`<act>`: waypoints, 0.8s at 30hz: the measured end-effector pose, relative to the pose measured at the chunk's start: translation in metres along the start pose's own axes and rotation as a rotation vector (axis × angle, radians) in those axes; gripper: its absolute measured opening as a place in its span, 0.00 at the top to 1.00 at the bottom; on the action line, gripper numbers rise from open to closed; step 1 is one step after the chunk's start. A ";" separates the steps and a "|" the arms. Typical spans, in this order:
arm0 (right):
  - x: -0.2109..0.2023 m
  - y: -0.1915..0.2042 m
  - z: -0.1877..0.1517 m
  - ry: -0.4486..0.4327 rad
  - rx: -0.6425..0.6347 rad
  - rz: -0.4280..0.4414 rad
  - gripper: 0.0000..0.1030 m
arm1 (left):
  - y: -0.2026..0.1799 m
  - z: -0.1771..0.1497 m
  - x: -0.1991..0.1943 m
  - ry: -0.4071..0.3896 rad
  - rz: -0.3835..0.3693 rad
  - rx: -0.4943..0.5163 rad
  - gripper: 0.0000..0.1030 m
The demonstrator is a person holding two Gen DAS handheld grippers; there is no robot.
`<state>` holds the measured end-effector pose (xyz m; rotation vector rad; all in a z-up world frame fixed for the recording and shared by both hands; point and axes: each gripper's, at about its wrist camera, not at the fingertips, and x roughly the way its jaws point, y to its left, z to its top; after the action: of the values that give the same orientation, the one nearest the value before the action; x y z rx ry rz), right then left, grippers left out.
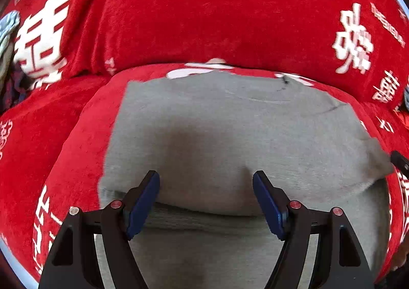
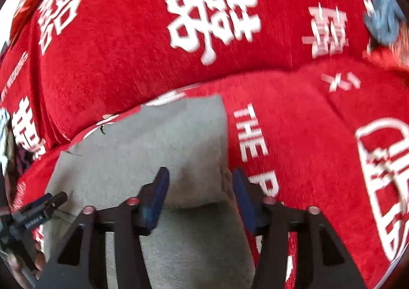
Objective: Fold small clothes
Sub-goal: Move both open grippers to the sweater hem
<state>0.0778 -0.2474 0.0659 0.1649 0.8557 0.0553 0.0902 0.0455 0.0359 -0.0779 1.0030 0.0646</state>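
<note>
Grey garment (image 1: 230, 135) spread flat on the red printed cover (image 1: 204, 7), a fold ridge across its near part. Left gripper (image 1: 205, 202) wide and empty above that ridge. Right gripper (image 2: 200, 199) half-open, apparently (view blurred) holding nothing, over the right edge. Best to pinch both near corners evenly, then lift together.

Both wrist cameras look steeply down past their tongs, close above the grey cloth (image 1: 230, 130) (shared) on the red blanket (image 2: 294, 122).
</note>
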 end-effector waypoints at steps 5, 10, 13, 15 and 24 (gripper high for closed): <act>0.031 0.048 -0.011 0.106 -0.174 0.044 0.44 | 0.007 -0.001 0.010 0.015 0.017 -0.002 0.26; 0.057 0.047 -0.013 0.140 -0.193 -0.031 0.44 | 0.017 0.002 0.016 0.019 0.017 0.002 0.26; 0.038 0.056 -0.017 0.119 -0.231 -0.029 0.44 | 0.010 -0.001 0.005 0.017 0.062 0.018 0.26; 0.021 0.064 -0.028 0.091 -0.272 0.019 0.44 | 0.001 -0.013 -0.011 -0.008 0.033 0.035 0.26; -0.008 0.076 -0.115 0.071 -0.448 0.045 0.40 | -0.036 -0.091 -0.038 -0.035 0.034 0.161 0.22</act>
<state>-0.0129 -0.1598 0.0107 -0.2392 0.8904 0.2939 -0.0032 0.0003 0.0203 0.0871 0.9713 0.0157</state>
